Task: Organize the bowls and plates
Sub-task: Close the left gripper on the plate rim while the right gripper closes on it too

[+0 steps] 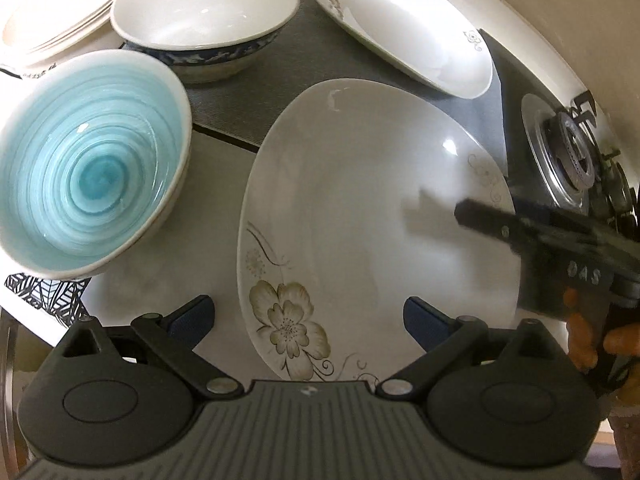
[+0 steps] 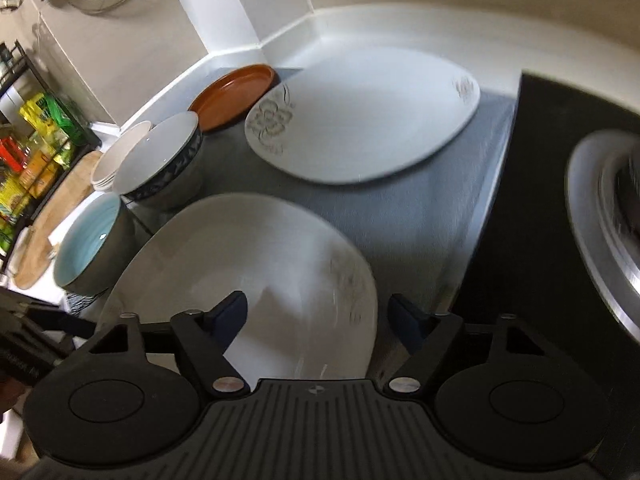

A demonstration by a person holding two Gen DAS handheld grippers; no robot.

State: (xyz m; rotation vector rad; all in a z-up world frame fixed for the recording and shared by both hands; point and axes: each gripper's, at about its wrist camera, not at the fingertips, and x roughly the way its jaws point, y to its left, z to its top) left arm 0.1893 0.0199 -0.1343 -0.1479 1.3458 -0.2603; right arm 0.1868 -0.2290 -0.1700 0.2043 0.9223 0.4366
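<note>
A big white plate with a flower [image 1: 360,220] is seen lying flat on the counter [image 1: 160,280], partly on a grey mat [image 1: 248,108]. The left tool [image 1: 308,320] is held above the plate's near edge with its two blue fingers [image 1: 192,316] wide apart, and nothing is gripped. The right tool [image 2: 316,320] is held over the plate's other side [image 2: 260,272], its fingers also apart, with the plate's edge between them but not pinched. A blue swirly bowl [image 1: 88,168] is set just beside the plate. A white bowl with a dark blue band [image 1: 204,20] is placed behind it. A second flowered plate [image 1: 404,28] is laid farther back on the mat. A brown dish [image 2: 236,94] is seen by the wall.
</note>
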